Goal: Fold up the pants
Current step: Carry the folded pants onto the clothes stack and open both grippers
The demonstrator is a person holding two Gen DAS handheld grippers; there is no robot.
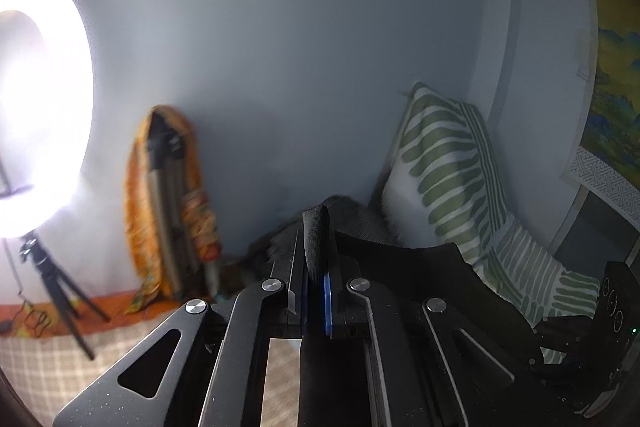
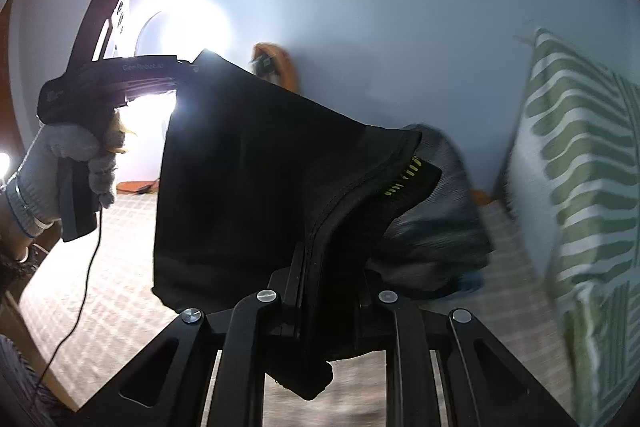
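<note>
Both the left hand-held gripper (image 1: pixel 316 267) and right hand-held gripper (image 2: pixel 320 279) clamp the black pants (image 2: pixel 256 163).

Left wrist view looks forward along its fingers, tilted up at the pale wall (image 1: pixel 280 47), very close to black pants (image 1: pixel 316 239) pinched in front of the lens. Right wrist view faces the same wall (image 2: pixel 380 7), pants (image 2: pixel 248 163) filling its near centre. Both share the ring light (image 1: pixel 36 99) (image 2: pixel 188 23), striped pillow (image 1: pixel 448 163) (image 2: pixel 580 155), checked bed cover (image 1: pixel 36 367) (image 2: pixel 100 287).
</note>
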